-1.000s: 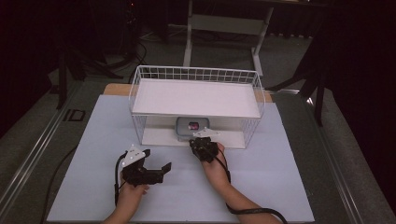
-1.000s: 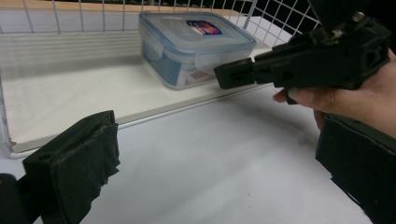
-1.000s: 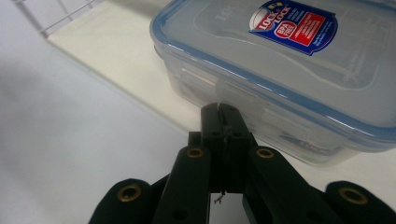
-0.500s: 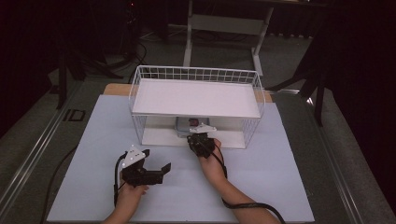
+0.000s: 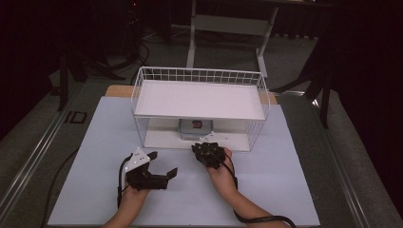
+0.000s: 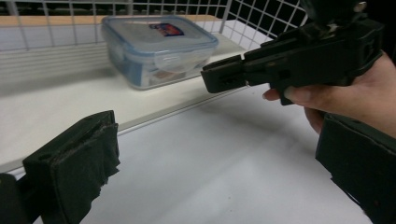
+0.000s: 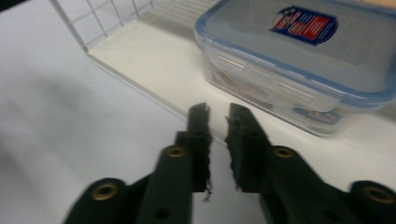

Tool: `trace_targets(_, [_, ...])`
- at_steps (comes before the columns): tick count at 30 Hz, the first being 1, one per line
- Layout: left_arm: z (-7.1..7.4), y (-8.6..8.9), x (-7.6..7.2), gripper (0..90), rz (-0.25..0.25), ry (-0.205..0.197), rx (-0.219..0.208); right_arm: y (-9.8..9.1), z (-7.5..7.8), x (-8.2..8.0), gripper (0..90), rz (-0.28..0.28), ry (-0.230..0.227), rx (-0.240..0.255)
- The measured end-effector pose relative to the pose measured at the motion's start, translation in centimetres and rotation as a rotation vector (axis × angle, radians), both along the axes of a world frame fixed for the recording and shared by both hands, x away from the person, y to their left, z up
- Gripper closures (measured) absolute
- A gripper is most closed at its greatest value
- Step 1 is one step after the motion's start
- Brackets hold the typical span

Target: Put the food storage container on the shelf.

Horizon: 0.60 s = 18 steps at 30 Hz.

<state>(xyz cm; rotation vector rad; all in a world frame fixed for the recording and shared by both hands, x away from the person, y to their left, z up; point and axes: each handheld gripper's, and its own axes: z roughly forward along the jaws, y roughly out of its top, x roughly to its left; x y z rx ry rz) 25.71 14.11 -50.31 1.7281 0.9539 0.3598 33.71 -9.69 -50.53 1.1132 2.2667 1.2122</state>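
A clear plastic food box [image 5: 196, 128] with a blue-rimmed lid and a red and blue label sits on the bottom board of a white wire rack [image 5: 199, 76], tucked under the rack's upper shelf [image 5: 199, 100]. That shelf roofs over the box, and the wire side walls close it in left and right, so the front is the open way in. The right gripper [image 5: 207, 153] points at the box from just in front of the bottom board's edge. Its jaws have just been opening and now stand a narrow gap apart with nothing between them; the box lies a little beyond the tips, untouched. The left gripper [image 5: 161, 167] rests on the pale blue table cover [image 5: 294, 190], off to the left and well apart from the rack, its jaws spread wide and empty. Behind the table a grey stand [image 5: 230, 23] rises out of the dark.
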Motion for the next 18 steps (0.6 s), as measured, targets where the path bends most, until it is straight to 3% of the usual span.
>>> trace_targets(5, [0.9,-0.3,0.3,0.4,-0.021,-0.046,0.014,-1.2,0.9,-1.1,42.8,0.011,-0.008,0.038])
trace_targets(10, [1.5,-0.3,0.5,0.4,-0.042,-0.029,0.008,-2.4,1.3,-1.9,13.8,0.045,0.005,0.081])
trace_targets(13, [1.8,-0.3,0.3,0.4,-0.062,-0.032,-0.005,-3.2,1.5,-2.1,14.1,0.054,0.024,0.124])
trace_targets(18, [1.9,0.3,0.2,0.4,-0.078,-0.036,0.004,-4.6,1.7,-2.6,14.2,0.051,-0.003,0.111])
